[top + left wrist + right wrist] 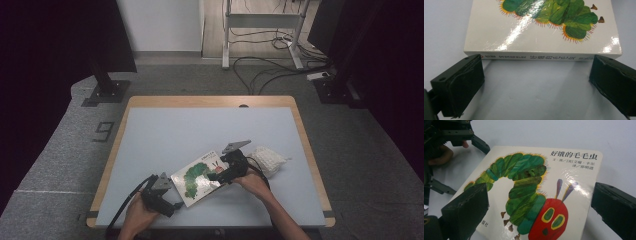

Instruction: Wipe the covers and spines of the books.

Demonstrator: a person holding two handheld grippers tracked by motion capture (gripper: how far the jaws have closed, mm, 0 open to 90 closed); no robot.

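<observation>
Glossy board book [200, 179], thick and round-cornered, lies between two open claws.

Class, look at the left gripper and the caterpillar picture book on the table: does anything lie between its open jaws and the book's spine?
Nothing visible does. The left gripper faces the book spine-on, with bare table between.

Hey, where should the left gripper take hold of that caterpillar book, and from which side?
Grip the book along its spine edge, coming in low from the near side. It lies flat on the table, so just the thin edges offer purchase, and the left gripper already faces the spine with its jaws wide apart at the spine's two ends.
</observation>
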